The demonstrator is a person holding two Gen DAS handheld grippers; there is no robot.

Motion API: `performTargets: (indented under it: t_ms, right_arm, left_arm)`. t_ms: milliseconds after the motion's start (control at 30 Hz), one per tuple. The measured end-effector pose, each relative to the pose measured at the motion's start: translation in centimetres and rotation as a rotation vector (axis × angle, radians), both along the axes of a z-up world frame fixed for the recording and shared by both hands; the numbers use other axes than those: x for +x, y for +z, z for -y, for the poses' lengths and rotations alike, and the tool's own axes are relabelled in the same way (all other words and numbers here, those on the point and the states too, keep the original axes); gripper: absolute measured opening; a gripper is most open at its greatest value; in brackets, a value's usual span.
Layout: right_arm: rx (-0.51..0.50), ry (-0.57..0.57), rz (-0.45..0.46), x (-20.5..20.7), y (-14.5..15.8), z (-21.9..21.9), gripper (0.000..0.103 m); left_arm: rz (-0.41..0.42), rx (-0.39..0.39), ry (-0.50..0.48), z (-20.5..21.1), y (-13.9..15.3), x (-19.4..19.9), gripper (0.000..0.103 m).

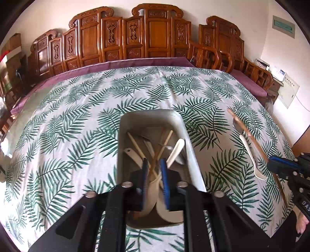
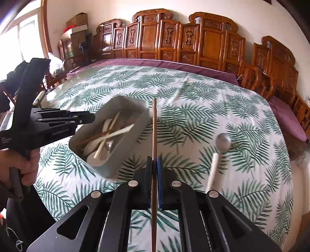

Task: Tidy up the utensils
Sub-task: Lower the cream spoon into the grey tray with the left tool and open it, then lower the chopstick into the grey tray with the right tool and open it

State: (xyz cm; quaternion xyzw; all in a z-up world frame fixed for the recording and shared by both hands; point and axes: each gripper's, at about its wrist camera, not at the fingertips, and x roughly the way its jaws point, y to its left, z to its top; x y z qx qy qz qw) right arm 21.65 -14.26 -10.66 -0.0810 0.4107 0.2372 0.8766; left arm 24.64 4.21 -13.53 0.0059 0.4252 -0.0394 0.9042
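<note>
Carved wooden chairs [image 1: 155, 33] line a white wall [image 2: 116, 7]; daylight enters a window [image 2: 21, 38] at left.

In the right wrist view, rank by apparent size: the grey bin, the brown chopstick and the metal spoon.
1. grey bin, largest by area.
2. brown chopstick, longest but thin; it runs toward the camera, so nearness inflates it.
3. metal spoon, smallest.
</note>
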Motion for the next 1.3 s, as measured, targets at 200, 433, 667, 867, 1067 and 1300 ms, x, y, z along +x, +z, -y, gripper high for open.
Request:
performTargets:
  t_ms: [200, 433, 667, 867, 1067, 1300]
  right_arm:
    - [0.015, 0.025, -0.012, 0.5, -0.3, -3.2, 0.006]
    - [0.018, 0.062, -0.022, 1.1, -0.6, -7.0, 0.006]
    - [0.012, 0.084, -0.036, 2.2, -1.0, -9.7, 0.006]
    - [0.006, 0.075, -0.060, 3.8, -1.7, -11.2, 0.006]
    - [-0.002, 0.054, -0.090, 5.3, -2.6, -12.2, 0.006]
    - [0.000, 0.032, -0.114, 6.5, -3.3, -12.9, 0.006]
  left_arm:
    - [0.025, 0.005, 0.002, -2.1, 0.9, -1.9, 0.026]
    - [0.055, 0.014, 0.015, -4.5, 1.7, -3.8, 0.052]
    - [0.072, 0.009, 0.062, -7.2, 2.2, -4.4, 0.079]
    - [0.083, 0.018, 0.091, -8.8, 2.2, -5.0, 0.084]
    - [0.073, 0.006, 0.105, -10.1, 1.8, -5.0, 0.084]
    - [0.071, 0.000, 0.117, -10.9, 1.7, -5.2, 0.084]
